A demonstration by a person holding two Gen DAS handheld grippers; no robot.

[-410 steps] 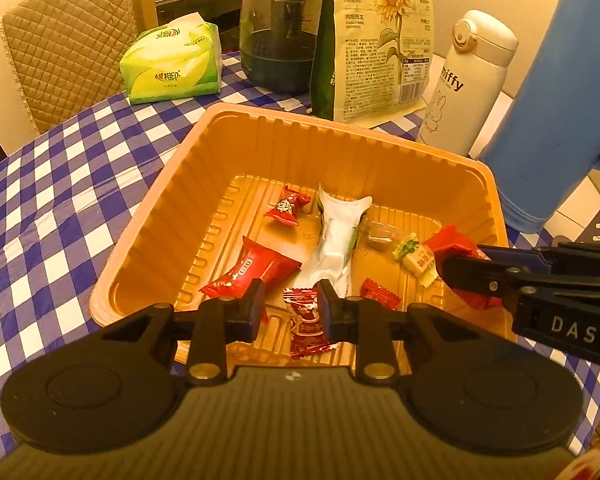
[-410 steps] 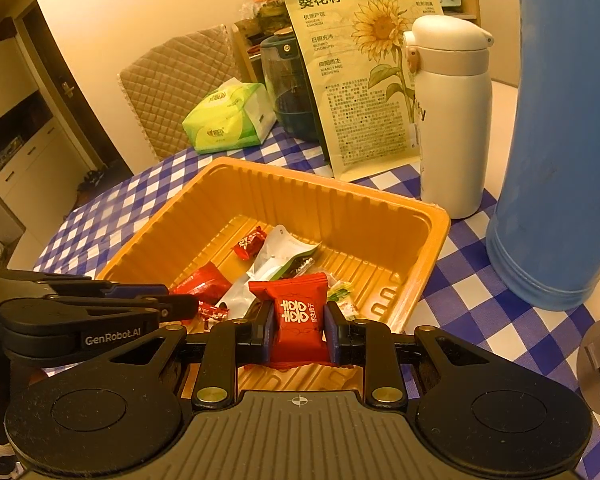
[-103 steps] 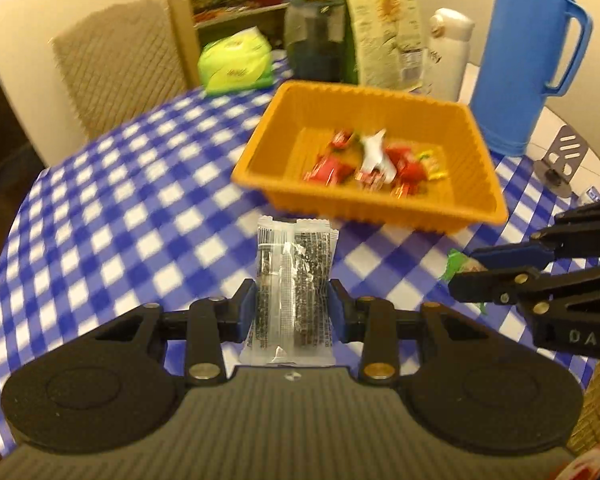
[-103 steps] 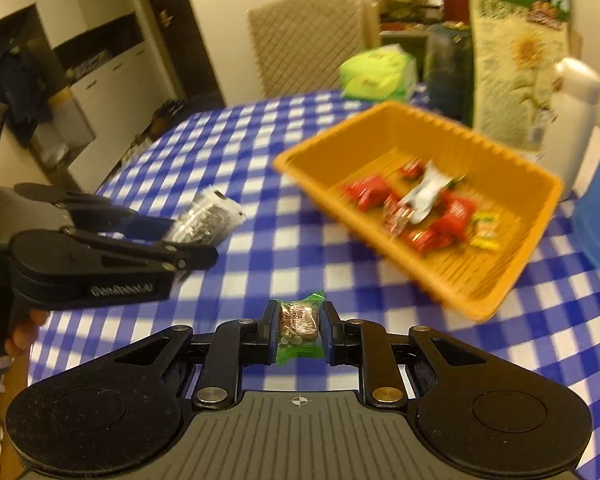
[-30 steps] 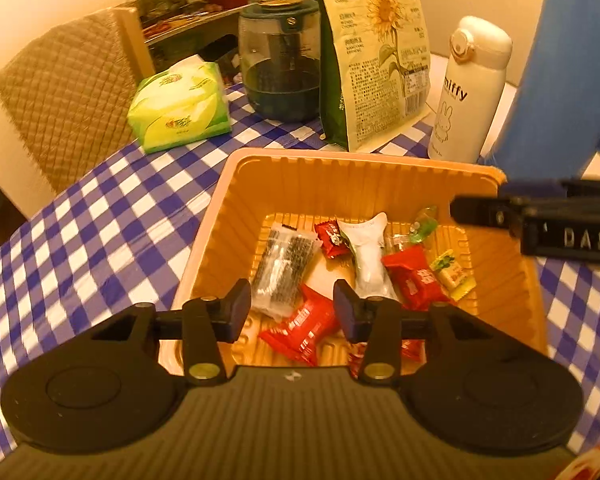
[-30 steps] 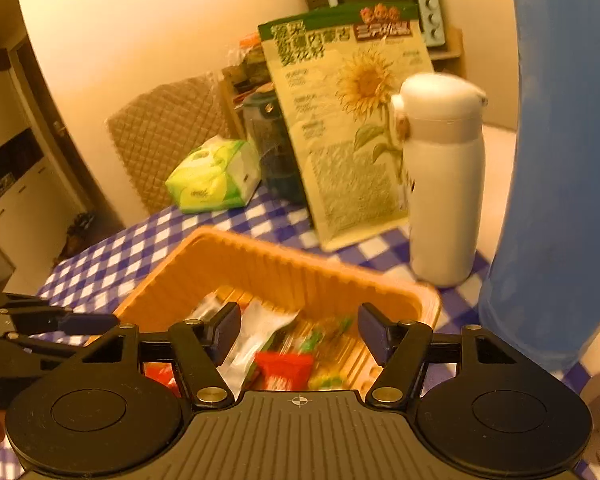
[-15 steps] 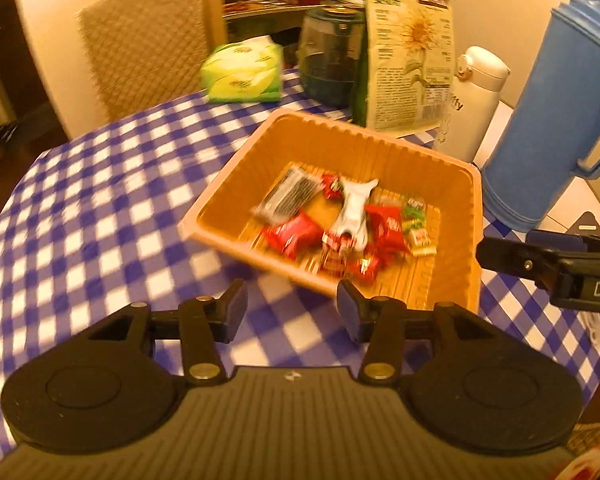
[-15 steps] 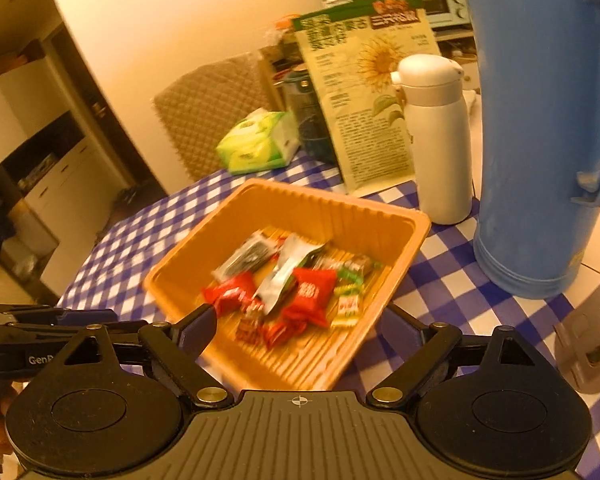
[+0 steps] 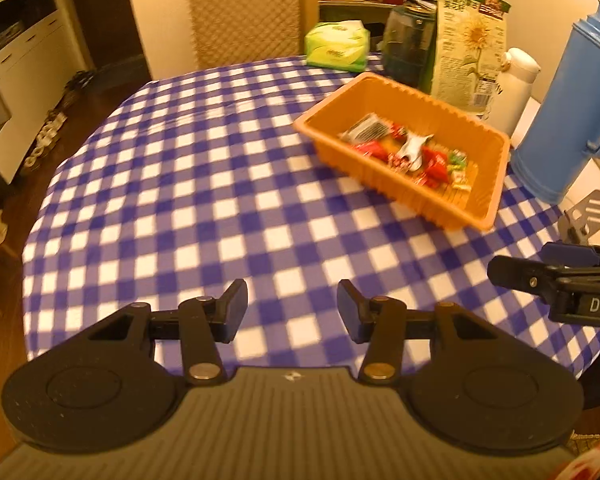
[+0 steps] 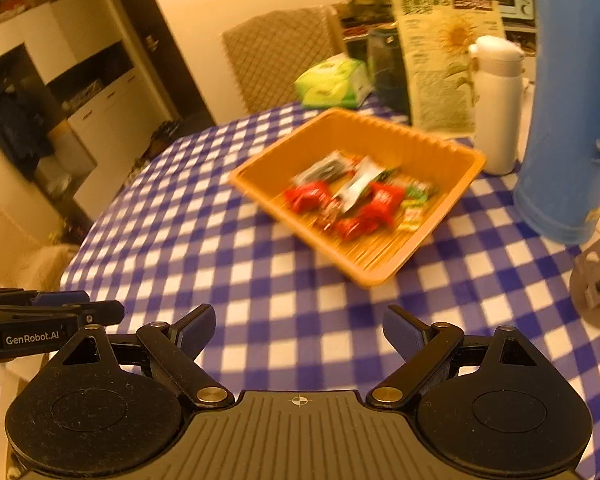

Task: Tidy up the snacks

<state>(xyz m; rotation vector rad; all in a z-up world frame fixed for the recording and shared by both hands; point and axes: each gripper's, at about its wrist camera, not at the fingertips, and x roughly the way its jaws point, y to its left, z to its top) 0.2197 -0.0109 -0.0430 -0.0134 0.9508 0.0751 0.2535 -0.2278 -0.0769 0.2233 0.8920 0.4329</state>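
The snacks (image 9: pixel 410 154) lie piled in the orange tray (image 9: pixel 384 178) at the far right of the table (image 9: pixel 188 184). They look light, crinkly and slippery, best pinched across the middle. The left gripper (image 9: pixel 292 306) and right gripper (image 10: pixel 296 330) hover near the table's edge, tilted down, jaws open and empty, the right's having just widened.

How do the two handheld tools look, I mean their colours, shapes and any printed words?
Both tools are black plastic. The left tool and the right tool each have a ribbed grey base, two round discs, brass-coloured pivot screws, and fingers with blue pads. White lettering shows on their sides: "GenRobot.AI" on the left, "DAS" on the right.
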